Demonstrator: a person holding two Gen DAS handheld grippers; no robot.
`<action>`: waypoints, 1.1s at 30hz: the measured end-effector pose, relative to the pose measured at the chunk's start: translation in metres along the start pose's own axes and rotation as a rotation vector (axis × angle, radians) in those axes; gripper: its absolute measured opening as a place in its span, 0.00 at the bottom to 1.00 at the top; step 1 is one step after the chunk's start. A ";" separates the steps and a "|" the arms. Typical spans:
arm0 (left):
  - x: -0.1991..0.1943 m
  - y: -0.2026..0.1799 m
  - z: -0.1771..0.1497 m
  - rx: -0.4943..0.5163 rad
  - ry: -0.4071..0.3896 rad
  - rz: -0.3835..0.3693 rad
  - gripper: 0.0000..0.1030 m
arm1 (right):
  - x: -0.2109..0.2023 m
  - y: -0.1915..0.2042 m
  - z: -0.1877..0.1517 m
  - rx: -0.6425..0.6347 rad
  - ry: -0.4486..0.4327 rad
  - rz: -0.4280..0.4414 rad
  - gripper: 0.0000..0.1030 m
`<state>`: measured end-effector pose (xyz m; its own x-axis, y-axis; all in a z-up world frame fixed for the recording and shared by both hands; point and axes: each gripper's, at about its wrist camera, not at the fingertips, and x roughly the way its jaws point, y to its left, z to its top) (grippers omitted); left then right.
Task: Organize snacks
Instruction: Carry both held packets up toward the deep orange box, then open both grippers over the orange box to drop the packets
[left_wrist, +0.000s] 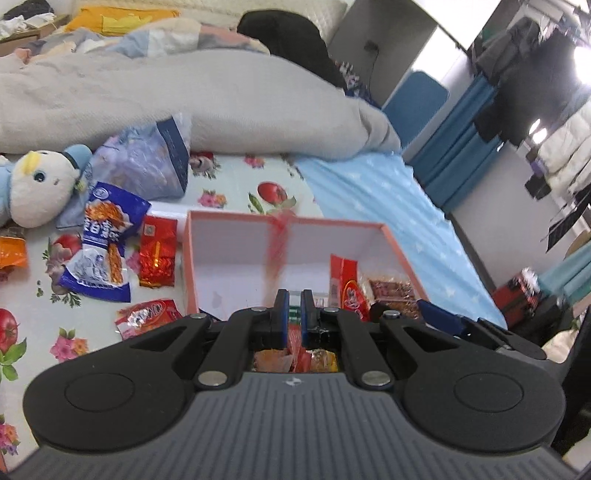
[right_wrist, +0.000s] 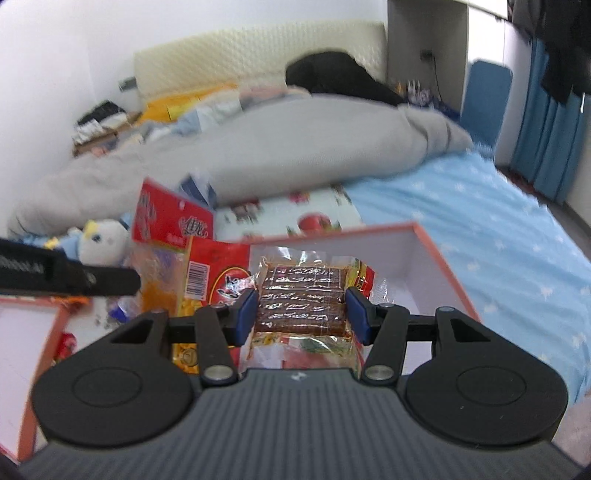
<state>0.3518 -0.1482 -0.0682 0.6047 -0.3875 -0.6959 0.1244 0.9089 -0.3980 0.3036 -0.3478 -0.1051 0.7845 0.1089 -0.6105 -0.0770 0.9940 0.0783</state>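
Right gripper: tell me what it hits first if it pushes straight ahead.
Holding the clear brown snack pack, the right gripper would probably carry it into the pink box's far white wall; depth is unclear.

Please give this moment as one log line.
left gripper: shut on red packet; right gripper: shut on brown snack pack, above pink box

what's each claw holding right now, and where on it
Right claw: clear pack of brown snack bars, gripped by its two side edges. Left claw: shut; a blurred red wrapper between its tips, hold unclear.
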 end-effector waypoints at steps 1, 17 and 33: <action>0.005 -0.001 0.000 0.005 0.010 0.000 0.07 | 0.006 -0.002 -0.003 0.003 0.016 -0.005 0.53; 0.008 -0.004 0.008 0.041 0.045 0.014 0.14 | 0.013 -0.017 -0.012 0.043 0.052 0.017 0.75; -0.097 0.005 0.012 0.110 -0.125 0.013 0.22 | -0.065 0.037 0.020 0.041 -0.144 0.066 0.75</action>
<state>0.3035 -0.1041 0.0042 0.6991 -0.3593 -0.6182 0.1971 0.9279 -0.3165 0.2623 -0.3179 -0.0469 0.8586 0.1682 -0.4842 -0.1089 0.9829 0.1483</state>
